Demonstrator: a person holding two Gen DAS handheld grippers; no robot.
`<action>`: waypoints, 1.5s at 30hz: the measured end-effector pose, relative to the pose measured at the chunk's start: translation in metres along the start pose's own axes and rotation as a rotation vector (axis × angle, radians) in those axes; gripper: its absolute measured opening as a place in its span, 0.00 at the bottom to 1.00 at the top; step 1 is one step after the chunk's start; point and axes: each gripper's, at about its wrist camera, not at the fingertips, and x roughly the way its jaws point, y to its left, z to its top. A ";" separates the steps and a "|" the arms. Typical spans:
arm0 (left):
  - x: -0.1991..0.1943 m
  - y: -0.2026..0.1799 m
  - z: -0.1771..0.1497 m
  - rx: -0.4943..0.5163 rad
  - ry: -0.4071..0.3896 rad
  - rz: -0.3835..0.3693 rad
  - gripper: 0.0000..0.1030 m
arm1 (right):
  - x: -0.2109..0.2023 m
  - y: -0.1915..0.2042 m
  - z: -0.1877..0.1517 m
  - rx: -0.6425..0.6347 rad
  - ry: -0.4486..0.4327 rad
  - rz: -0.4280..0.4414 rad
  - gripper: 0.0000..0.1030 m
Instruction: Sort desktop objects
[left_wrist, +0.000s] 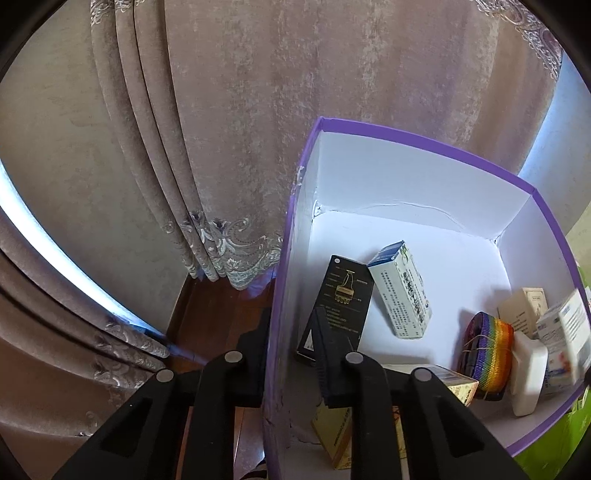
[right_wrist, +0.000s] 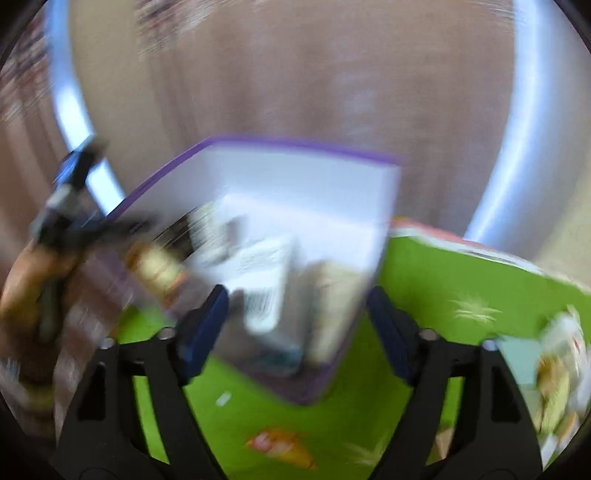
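A: Left wrist view. The left gripper (left_wrist: 291, 354) has its two black fingers pressed onto the near left wall of the purple-edged white cardboard box (left_wrist: 424, 173), one finger outside, one inside. Clamped on the wall.

B: Contents of the box?

A: On the white floor: a flat black carton with a gold line drawing (left_wrist: 338, 302), lying against the left wall; just right of it, touching, a white-and-blue printed carton (left_wrist: 400, 295), tilted. At the right wall, a rainbow-striped woven roll (left_wrist: 489, 354), a white plastic soap-shaped piece (left_wrist: 528, 376) beside it, a beige carton (left_wrist: 524, 306) behind, and a white-and-blue medicine box (left_wrist: 565, 343), blurred. A yellow carton (left_wrist: 334, 432) lies at the near wall, partly hidden by the inner finger.

B: Surroundings?

A: Taupe velvet curtain with embroidered hem (left_wrist: 229, 129) behind the box; dark wooden floor (left_wrist: 218, 317) below it.

B: Right wrist view?

A: Heavy motion blur. The right gripper (right_wrist: 295, 321) has its blue-padded fingers wide apart, nothing between the pads. The same box shows ahead (right_wrist: 303, 184), its near corner between the fingers. It rests on a green printed mat (right_wrist: 443, 280). At far left, the left gripper (right_wrist: 92, 225) meets the box wall; details are too smeared to read.
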 end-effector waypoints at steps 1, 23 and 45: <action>0.000 0.001 0.000 -0.004 -0.001 -0.004 0.20 | -0.005 0.001 0.000 -0.011 -0.028 -0.027 0.87; -0.063 -0.008 -0.016 0.125 -0.029 -0.027 0.01 | 0.007 -0.056 0.001 0.313 0.134 -0.050 0.15; -0.109 -0.033 -0.162 0.115 0.068 -0.056 0.01 | -0.088 0.026 -0.154 0.285 0.217 -0.133 0.16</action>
